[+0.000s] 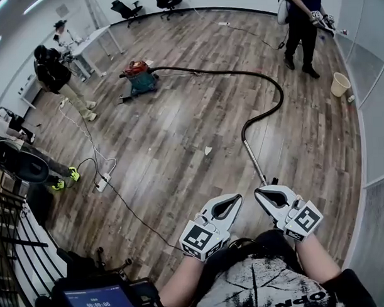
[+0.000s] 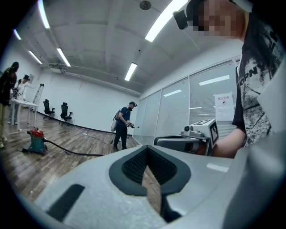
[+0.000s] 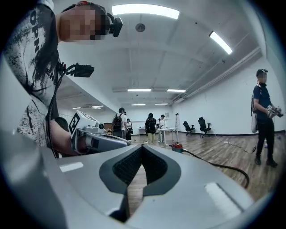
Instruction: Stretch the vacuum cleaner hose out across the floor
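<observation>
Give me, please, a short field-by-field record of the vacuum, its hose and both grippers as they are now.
left gripper: shut, empty
right gripper: shut, empty
vacuum cleaner: on the wooden floor, at the far side of the room
hose: black, lies in a wide curve, not straight
wand: metal, on the floor, near end just ahead of the right gripper
</observation>
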